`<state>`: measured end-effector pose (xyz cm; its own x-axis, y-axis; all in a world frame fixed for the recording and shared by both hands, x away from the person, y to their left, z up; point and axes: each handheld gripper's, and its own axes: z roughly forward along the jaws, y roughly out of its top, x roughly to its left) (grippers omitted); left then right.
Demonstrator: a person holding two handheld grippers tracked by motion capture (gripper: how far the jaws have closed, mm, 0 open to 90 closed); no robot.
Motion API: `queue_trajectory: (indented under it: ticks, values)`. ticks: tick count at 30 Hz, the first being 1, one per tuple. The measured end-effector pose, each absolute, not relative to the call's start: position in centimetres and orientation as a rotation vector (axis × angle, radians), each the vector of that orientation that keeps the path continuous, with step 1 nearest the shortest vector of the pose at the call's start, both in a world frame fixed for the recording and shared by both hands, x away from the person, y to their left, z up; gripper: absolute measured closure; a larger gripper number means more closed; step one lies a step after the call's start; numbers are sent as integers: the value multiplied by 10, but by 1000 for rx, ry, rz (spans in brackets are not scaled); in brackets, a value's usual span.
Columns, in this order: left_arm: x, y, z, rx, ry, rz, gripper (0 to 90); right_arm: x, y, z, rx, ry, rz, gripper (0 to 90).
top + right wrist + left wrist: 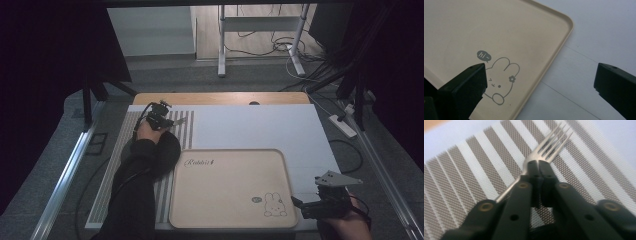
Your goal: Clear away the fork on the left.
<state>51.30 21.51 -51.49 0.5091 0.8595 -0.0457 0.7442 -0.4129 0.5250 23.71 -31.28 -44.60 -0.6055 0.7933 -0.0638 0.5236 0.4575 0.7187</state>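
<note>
My left gripper (167, 120) is at the far left of the table, over the striped placemat (131, 150). In the left gripper view its jaws (539, 164) are pressed together on the neck of a metal fork (550, 146). The tines point away from me and the handle runs back under the jaws, just above the placemat's weave (474, 175). My right gripper (306, 197) rests at the near right, open and holding nothing. Its jaws (540, 75) straddle the right rim of a beige tray (524, 32) printed with a rabbit drawing (499, 80).
The beige tray (225, 195) lies bare on a white mat (260, 125). A black round object (169, 152) sits beside my left sleeve, at the tray's upper left corner. Beyond the wooden table edge (220, 97) stand a metal frame (221, 50), cables and a power strip (342, 125).
</note>
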Motion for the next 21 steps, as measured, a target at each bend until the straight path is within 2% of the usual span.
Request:
queue_trajectory:
  ticks: [1, 3, 4, 5, 6, 9, 10, 11, 14, 17, 21]
  values:
    - [513, 218, -512, 2261, 1315, 320, 822, 237, -313, -446, 1110, 2321, 944, 0]
    - [514, 225, -506, 2256, 1324, 324, 714, 237, -313, -446, 1111, 2322, 942, 0]
    - [515, 227, -505, 2260, 1331, 325, 589, 237, -312, -446, 1106, 2322, 942, 0]
    - [516, 230, -504, 2262, 1340, 322, 532, 237, -312, -446, 1104, 2323, 941, 0]
    - [517, 232, -504, 2262, 1344, 319, 532, 237, -312, -446, 1104, 2323, 941, 0]
    - [520, 238, -505, 2261, 1355, 300, 337, 237, -312, -446, 1107, 2323, 941, 0]
    - [521, 238, -506, 2265, 1362, 302, 229, 237, -312, -446, 1107, 2323, 942, 0]
    - [522, 239, -507, 2271, 1368, 310, 229, 237, -312, -446, 1107, 2323, 942, 0]
    - [527, 238, -514, 2294, 1397, 269, 69, 237, -312, -446, 1107, 2323, 942, 0]
    - [531, 236, -521, 2324, 1394, 232, 4, 237, -312, -446, 1108, 2323, 943, 0]
    - [535, 234, -528, 2367, 1405, 229, 27, 237, -312, -446, 1107, 2323, 945, 0]
